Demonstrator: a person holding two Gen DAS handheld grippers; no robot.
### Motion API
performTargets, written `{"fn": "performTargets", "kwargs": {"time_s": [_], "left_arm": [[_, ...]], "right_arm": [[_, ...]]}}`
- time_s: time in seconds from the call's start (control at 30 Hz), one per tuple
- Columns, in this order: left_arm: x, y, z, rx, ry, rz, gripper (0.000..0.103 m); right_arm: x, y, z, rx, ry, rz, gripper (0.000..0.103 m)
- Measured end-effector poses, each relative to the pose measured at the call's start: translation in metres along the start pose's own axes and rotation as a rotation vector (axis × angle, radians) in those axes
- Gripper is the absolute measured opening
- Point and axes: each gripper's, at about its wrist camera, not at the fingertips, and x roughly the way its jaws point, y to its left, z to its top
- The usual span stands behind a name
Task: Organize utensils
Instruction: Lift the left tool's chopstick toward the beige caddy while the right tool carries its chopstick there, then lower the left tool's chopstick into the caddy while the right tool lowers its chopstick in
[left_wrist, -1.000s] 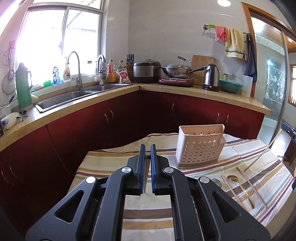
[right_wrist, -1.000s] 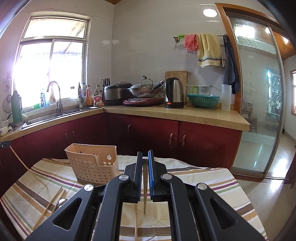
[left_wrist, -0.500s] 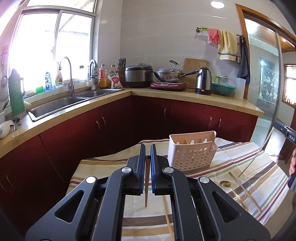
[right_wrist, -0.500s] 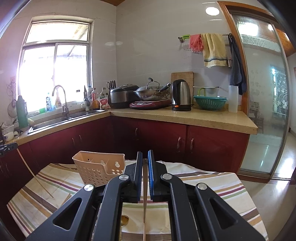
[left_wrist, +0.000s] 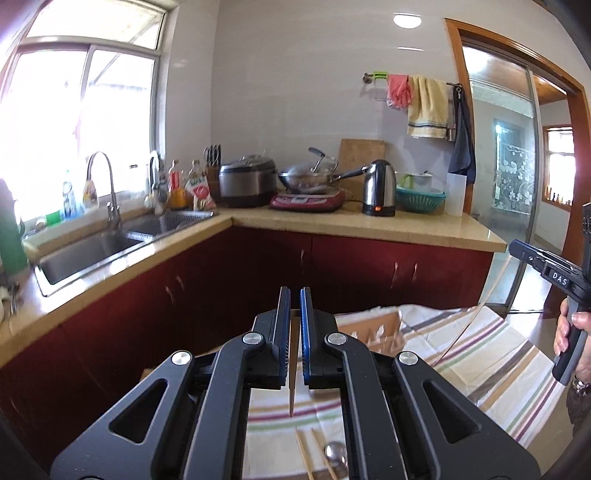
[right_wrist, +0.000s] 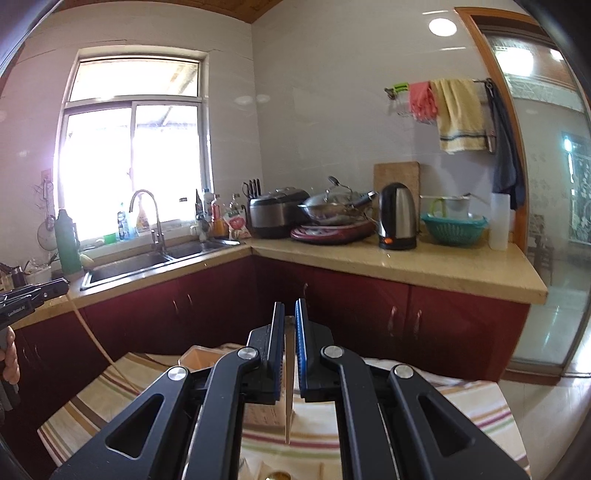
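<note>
Left gripper (left_wrist: 291, 325) clamped on one chopstick (left_wrist: 293, 373), tip hanging above striped desk (left_wrist: 491, 365). Right gripper (right_wrist: 290, 332) likewise pinching a chopstick (right_wrist: 288, 406). Beyond, beige basket (left_wrist: 373, 326) (mostly hidden); spoon (left_wrist: 334, 452) below.

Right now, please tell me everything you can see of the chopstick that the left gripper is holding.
The chopstick is a thin, pale stick that looks like wood or bamboo. It is clamped between the blue pads of the left gripper, which is shut on it. It hangs nearly upright, its tapered tip pointing down, in the air above the striped tablecloth and touching nothing there. In the right wrist view it shows as a long slanted line below the gripper. Its top end is hidden by the fingers.
</note>
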Motion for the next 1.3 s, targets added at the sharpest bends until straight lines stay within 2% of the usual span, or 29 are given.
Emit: {"fn": "performTargets", "kwargs": {"time_s": [0.27,0.37,0.63,0.7,0.87,1.07,1.3], "left_arm": [[0.021,-0.025,0.049,0.016,-0.086,-0.024,0.006],[0.037,-0.032,0.061,0.011,-0.092,-0.022,0.006],[0.091,-0.036,0.059,-0.048,-0.062,-0.028,0.006],[0.095,-0.031,0.066,-0.084,-0.06,-0.05,0.006],[0.086,-0.032,0.078,-0.039,-0.087,-0.035,0.006],[0.083,-0.028,0.085,-0.054,-0.11,-0.029,0.006],[0.108,-0.031,0.074,-0.047,-0.09,-0.007,0.006]], "right_arm": [[0.022,0.014,0.034,-0.017,-0.055,0.04,0.007],[0.034,0.018,0.04,-0.018,-0.063,0.051,0.007],[0.085,0.017,0.026,0.005,-0.002,0.056,0.007],[0.094,0.013,0.021,0.024,0.018,0.059,0.007],[0.099,0.009,0.015,0.034,0.027,0.058,0.007],[0.108,0.006,0.015,0.042,0.037,0.055,0.007],[0.127,0.012,0.005,0.027,0.074,0.051,0.007]]}}
